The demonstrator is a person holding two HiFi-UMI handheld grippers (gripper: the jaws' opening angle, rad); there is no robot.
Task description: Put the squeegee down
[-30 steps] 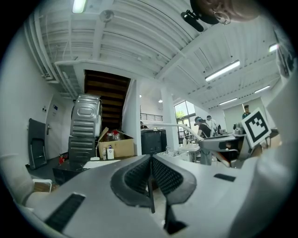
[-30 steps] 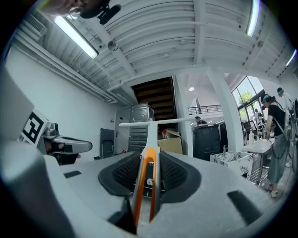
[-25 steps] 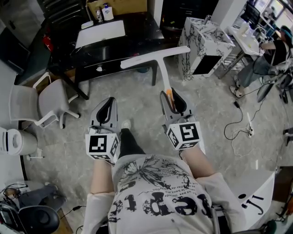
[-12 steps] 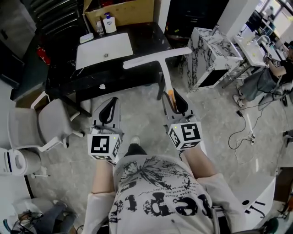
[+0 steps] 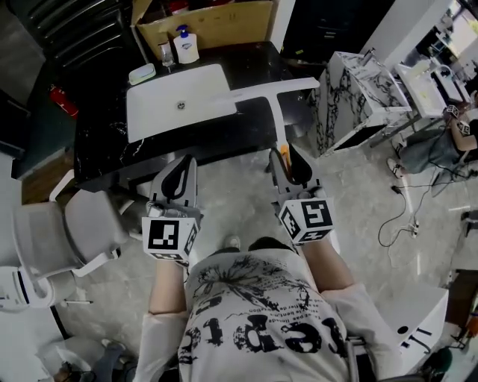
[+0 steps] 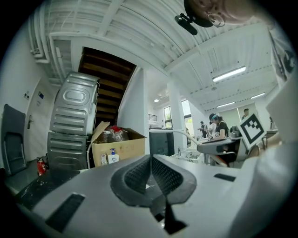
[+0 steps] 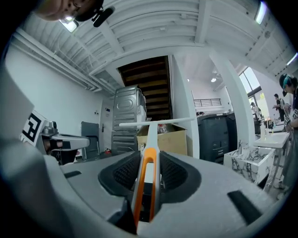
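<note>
Nearly there: squeegee [image 5: 278,104] over the worktop [image 5: 112,157].
Right gripper [image 5: 288,163] jaws clamp its handle, left gripper [image 5: 179,176] jaws pressed together, empty; lay it flat beside the sink [image 5: 209,89] before releasing.

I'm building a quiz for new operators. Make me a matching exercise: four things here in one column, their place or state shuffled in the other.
1 squeegee
2 left gripper
3 soap bottle
4 sink

A set in the black counter
B fingers together, empty
C clamped in the right gripper
D beyond the sink, by the cardboard box

Pairs: 1-C, 2-B, 3-D, 4-A
</note>
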